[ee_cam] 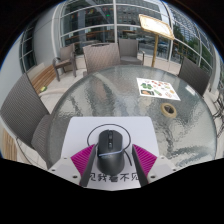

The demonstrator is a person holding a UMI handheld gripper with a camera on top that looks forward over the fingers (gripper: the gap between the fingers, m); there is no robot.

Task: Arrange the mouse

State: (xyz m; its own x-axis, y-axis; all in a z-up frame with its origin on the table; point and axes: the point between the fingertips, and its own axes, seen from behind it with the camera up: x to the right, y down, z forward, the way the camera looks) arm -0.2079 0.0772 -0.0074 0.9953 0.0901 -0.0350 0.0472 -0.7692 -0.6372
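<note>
The tongs (111, 165) are spread a little, and the dark mouse (110, 148) sits between their pink pads (143, 160); whether they press it, I cannot tell. It lies on a white mat (110, 130) at the near side of the grey surface (110, 90).

My tongs (111, 165) sit at the bottom centre of the frame, fingers set apart, with the mouse (109, 144) between them; whether they press on it I cannot tell. The mouse rests on a mat (90, 130), which lies on the worktop (110, 90). To the right of centre, beyond the mat, a printed sheet (158, 89) lies on the worktop. Windows (110, 25) fill the top of the frame.
</note>
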